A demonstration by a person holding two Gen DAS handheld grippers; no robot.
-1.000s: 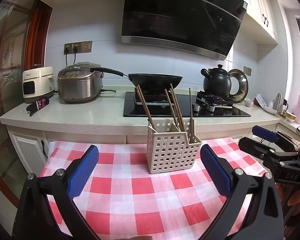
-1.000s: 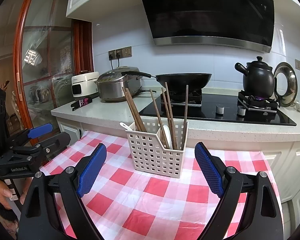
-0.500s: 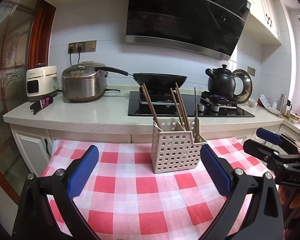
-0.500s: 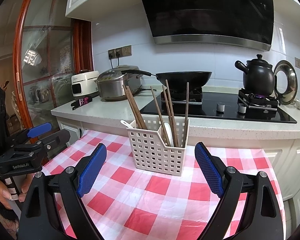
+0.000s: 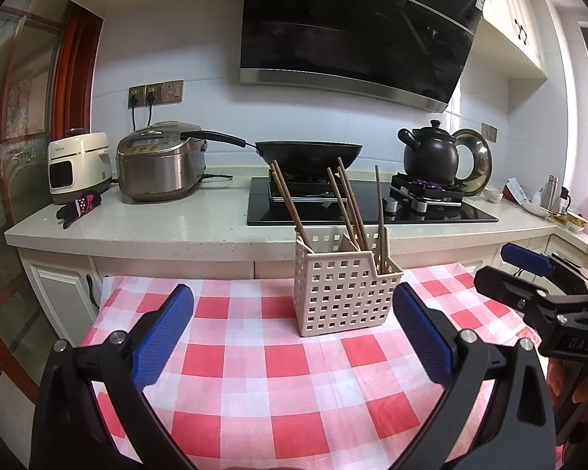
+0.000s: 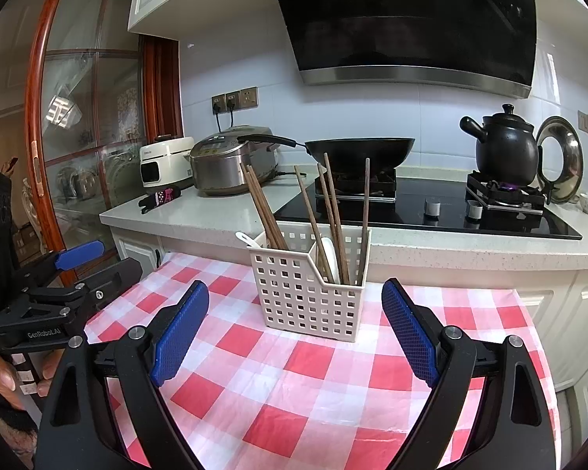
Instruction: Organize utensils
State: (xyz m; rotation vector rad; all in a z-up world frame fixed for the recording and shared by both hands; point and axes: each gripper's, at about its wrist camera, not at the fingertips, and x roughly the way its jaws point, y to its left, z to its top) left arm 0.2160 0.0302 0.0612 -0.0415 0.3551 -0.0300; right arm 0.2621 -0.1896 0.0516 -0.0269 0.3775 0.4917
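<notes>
A white perforated utensil basket (image 5: 343, 293) stands on the red-and-white checked tablecloth (image 5: 254, 372); it also shows in the right wrist view (image 6: 307, 297). Several brown chopsticks (image 5: 349, 207) lean upright in it, and a white spoon (image 6: 329, 254) sits among the chopsticks (image 6: 333, 211). My left gripper (image 5: 292, 333) is open and empty, held back from the basket. My right gripper (image 6: 294, 333) is open and empty, also short of the basket. Each gripper shows at the edge of the other's view, the right one (image 5: 529, 274) and the left one (image 6: 78, 270).
Behind the table runs a counter (image 5: 176, 227) with a rice cooker (image 5: 158, 160), a small white appliance (image 5: 78, 166), a black glove (image 5: 76, 205), a wok (image 5: 307, 152) on the hob and a black kettle (image 5: 431, 154). A glass cabinet (image 6: 82, 137) stands left.
Both grippers have drifted slightly; the basket sits a little further right in the left wrist view and a little higher in the right wrist view. Both jaws stay open.
</notes>
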